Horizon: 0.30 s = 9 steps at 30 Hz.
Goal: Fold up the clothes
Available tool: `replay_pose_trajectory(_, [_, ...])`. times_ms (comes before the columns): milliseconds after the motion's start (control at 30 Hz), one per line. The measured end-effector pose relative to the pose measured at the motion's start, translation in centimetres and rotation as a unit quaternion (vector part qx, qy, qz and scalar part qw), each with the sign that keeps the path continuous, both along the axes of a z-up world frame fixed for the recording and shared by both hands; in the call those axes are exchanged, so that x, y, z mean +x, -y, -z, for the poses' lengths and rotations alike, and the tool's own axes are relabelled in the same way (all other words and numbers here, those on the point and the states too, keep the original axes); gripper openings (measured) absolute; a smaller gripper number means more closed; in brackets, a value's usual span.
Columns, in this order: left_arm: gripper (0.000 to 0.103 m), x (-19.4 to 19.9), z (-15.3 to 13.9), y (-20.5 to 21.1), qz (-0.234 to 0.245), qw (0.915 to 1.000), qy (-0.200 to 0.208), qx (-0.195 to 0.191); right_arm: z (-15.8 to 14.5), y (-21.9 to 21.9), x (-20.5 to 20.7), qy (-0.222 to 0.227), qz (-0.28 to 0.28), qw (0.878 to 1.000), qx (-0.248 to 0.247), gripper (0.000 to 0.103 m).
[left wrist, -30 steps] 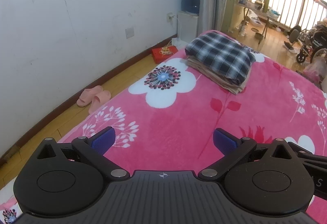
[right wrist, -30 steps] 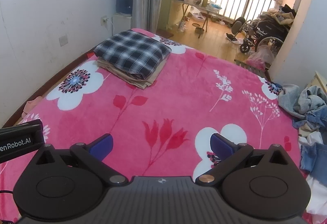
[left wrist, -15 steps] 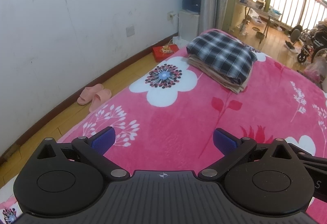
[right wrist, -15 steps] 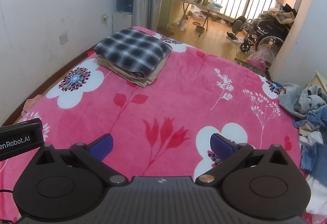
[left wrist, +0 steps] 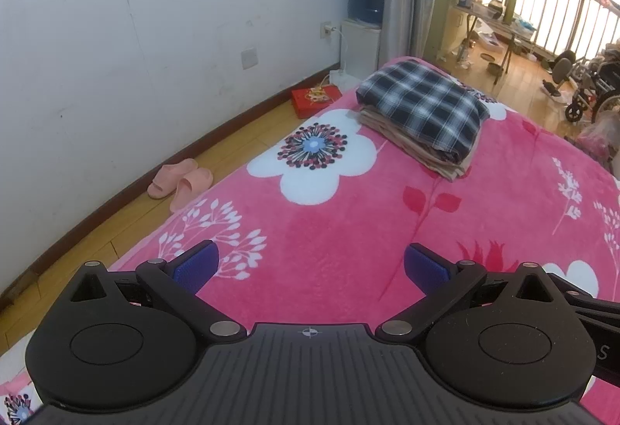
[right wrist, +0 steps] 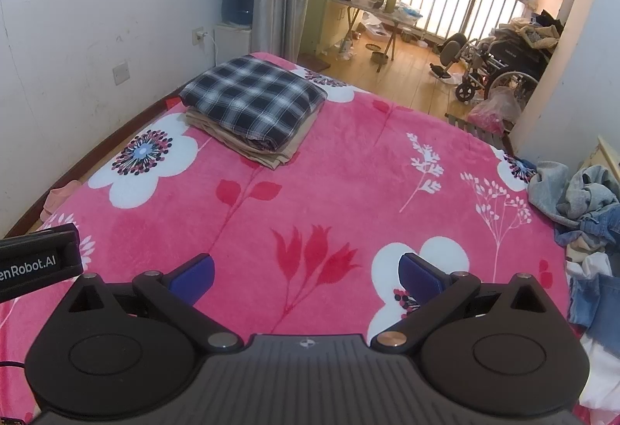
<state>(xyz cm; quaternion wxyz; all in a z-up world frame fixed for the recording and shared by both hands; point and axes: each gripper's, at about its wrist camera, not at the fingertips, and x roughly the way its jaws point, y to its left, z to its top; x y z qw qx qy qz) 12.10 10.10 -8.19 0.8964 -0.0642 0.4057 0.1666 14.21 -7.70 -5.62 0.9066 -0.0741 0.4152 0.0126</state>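
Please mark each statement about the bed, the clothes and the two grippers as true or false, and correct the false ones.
1. The plaid cloth lies on top of the beige cloth. True.
2. The left gripper holds a garment. False: it is open and empty.
3. The unfolded pile lies at the bed's right edge. True.
4. The right gripper is shut. False: it is open.
5. The slippers are on the bed. False: they are on the floor.
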Motion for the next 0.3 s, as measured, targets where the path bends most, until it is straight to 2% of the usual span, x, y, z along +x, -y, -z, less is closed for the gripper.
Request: replay_pose_trajectory(300, [0.103,0.01,0.01,-0.03,-0.002,1.0000,-0.001,0.001,0.04,-0.10,0.05,-0.002,0.000,1.000,0.000,0.103])
